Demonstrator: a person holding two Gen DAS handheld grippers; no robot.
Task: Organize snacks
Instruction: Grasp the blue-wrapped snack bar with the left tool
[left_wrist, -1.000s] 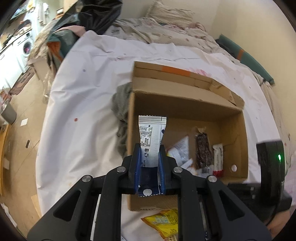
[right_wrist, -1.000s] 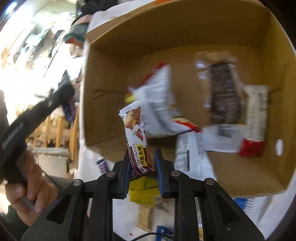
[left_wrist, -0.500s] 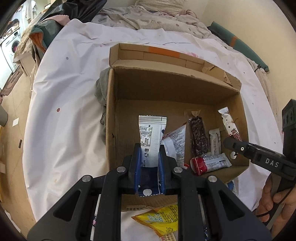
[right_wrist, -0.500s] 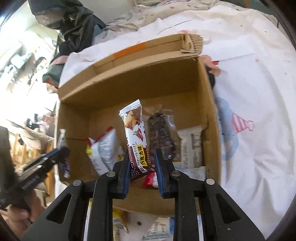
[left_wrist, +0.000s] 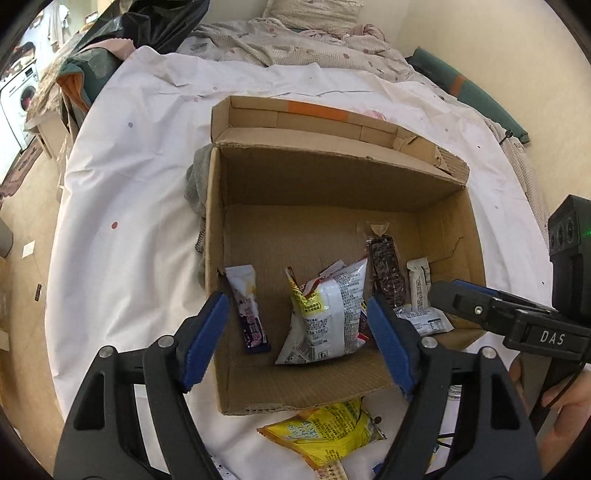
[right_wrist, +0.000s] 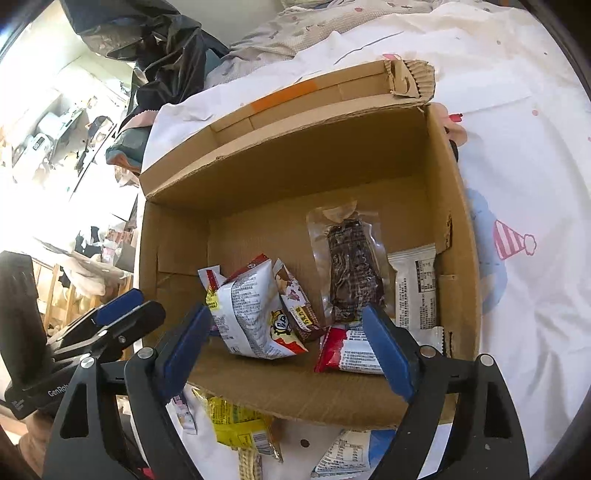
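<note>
An open cardboard box (left_wrist: 332, 177) (right_wrist: 288, 166) stands on a white sheet and holds several snack packets. My left gripper (left_wrist: 297, 332) is open and empty above the box's near wall. A white and purple stick packet (left_wrist: 247, 306) lies below it, beside a white and yellow chip bag (left_wrist: 328, 310) (right_wrist: 247, 310). My right gripper (right_wrist: 288, 343) is open and empty above the box's near edge. A brown chocolate bar packet (right_wrist: 295, 306) leans against the chip bag. A dark bar in clear wrap (right_wrist: 351, 273), a white packet (right_wrist: 415, 284) and a red and white packet (right_wrist: 347, 354) lie at the right.
A yellow snack bag (left_wrist: 325, 432) (right_wrist: 236, 424) and other packets (right_wrist: 343, 458) lie on the sheet in front of the box. Grey cloth (left_wrist: 195, 184) is bunched at the box's left side. Bedding and black bags lie behind.
Both grippers have opened. The left one has let go of the white and purple stick packet and the right one the brown chocolate bar packet; both now lie in the box.
</note>
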